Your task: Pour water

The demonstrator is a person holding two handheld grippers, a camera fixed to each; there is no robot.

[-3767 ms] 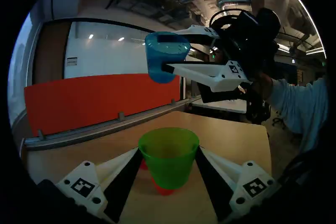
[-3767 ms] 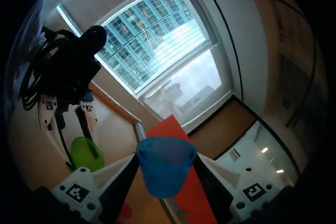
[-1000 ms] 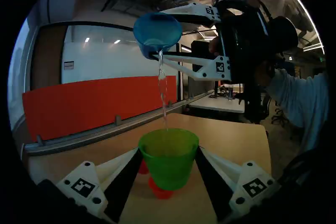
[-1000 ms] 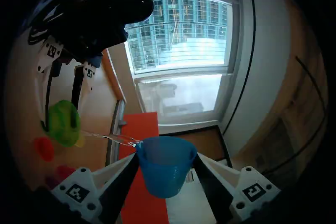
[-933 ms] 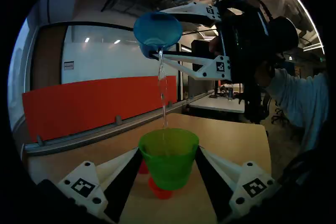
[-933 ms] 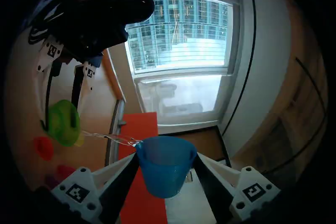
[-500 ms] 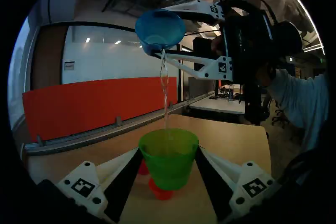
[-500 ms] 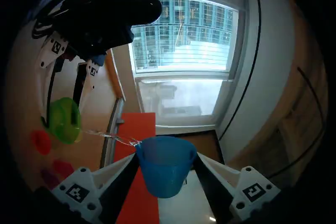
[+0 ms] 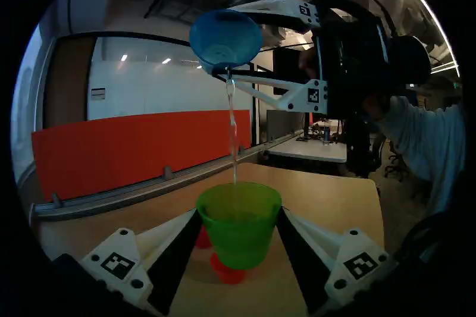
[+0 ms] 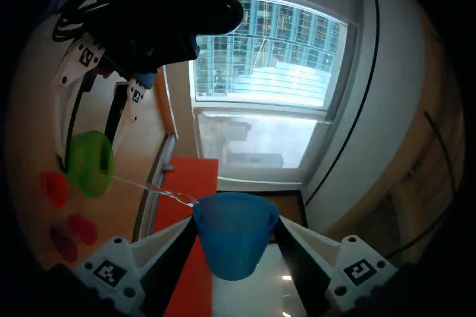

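- In the left gripper view an orange panel (image 9: 137, 144) runs along the left, behind the wooden table (image 9: 333, 198)
- At bottom centre the left gripper (image 9: 238, 215) presses both fingers on the upright green cup (image 9: 239, 237), one on each side; a red piece (image 9: 229, 273) shows under its base
- A thin stream of water (image 9: 232, 138) falls into the green cup from the blue cup (image 9: 223, 37), tipped over high above it
- The right gripper (image 9: 238, 43) clamps the blue cup between its two fingers; a sleeve (image 9: 422, 150) is at the far right
- In the right gripper view red pieces (image 10: 55, 188) lie on the table at left, just beside the green cup; the stream arcs from the blue cup's rim at bottom centre; a window (image 10: 268, 61) lies beyond
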